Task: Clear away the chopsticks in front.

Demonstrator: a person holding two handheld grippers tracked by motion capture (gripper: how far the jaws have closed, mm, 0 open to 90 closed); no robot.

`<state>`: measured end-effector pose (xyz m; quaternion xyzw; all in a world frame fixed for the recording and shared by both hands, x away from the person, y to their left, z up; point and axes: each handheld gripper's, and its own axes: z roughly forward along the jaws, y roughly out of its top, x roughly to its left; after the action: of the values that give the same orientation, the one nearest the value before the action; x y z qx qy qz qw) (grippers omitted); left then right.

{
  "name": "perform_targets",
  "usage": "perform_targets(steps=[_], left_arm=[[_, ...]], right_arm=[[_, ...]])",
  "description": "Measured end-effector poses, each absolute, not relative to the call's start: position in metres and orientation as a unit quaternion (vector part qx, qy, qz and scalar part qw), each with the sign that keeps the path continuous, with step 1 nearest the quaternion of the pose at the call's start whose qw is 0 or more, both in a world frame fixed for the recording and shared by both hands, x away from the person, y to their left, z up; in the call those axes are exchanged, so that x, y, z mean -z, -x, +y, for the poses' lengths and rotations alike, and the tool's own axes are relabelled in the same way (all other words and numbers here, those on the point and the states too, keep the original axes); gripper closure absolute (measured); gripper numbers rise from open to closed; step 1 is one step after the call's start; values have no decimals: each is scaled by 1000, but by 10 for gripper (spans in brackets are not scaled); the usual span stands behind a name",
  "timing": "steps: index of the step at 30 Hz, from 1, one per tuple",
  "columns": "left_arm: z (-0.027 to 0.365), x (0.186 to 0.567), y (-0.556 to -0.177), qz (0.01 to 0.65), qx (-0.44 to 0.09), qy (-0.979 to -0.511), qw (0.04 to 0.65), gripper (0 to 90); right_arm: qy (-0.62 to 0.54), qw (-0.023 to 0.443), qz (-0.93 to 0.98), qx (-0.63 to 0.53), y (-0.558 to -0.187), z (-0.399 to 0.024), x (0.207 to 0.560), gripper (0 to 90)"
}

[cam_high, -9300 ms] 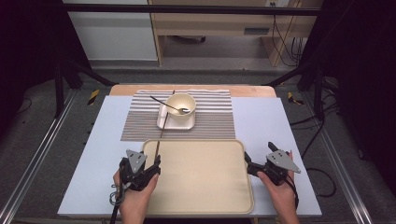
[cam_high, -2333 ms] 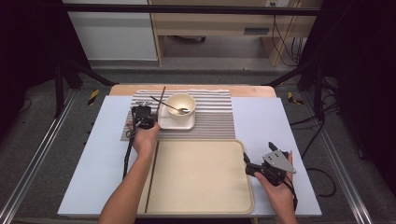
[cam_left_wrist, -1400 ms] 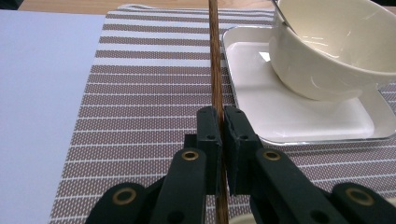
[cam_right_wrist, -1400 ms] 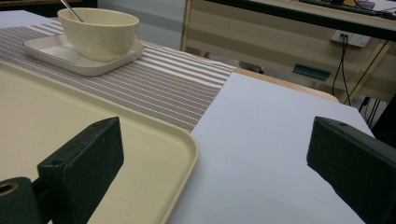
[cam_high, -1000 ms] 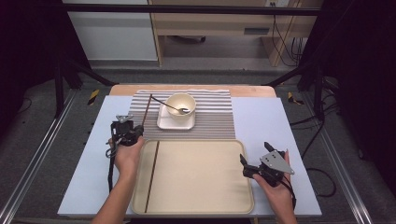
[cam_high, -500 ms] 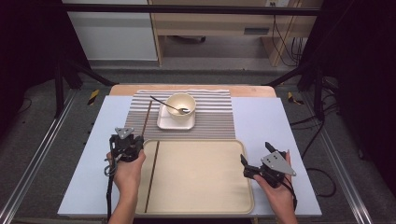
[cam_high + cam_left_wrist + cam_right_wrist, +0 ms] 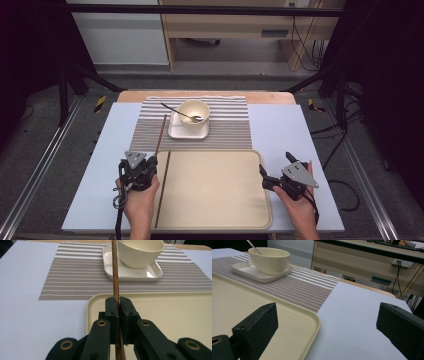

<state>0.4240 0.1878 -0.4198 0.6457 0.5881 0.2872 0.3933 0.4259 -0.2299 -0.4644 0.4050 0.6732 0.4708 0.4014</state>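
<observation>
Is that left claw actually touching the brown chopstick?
Touching. In the left gripper view, the left gripper's two black jaws are shut tight on the chopstick, which runs up between them with no gap.

Bowl [image 7: 194,113] on plate [image 7: 188,131], on mat [image 7: 227,125] behind tray [image 7: 215,187]

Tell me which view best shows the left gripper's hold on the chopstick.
Left gripper view: the left gripper has its jaws shut on the brown chopstick, seen close. The high view shows the chopstick running from the gripper toward the striped placemat, the grip itself small.
</observation>
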Motion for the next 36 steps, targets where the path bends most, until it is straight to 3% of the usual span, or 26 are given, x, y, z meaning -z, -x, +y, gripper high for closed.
perform_targets(steps=[36], left_arm=[[154,446,-354,601,-247,-616,446,853]], right_arm=[[-401,401,676,-471,-426,-229,465,41]])
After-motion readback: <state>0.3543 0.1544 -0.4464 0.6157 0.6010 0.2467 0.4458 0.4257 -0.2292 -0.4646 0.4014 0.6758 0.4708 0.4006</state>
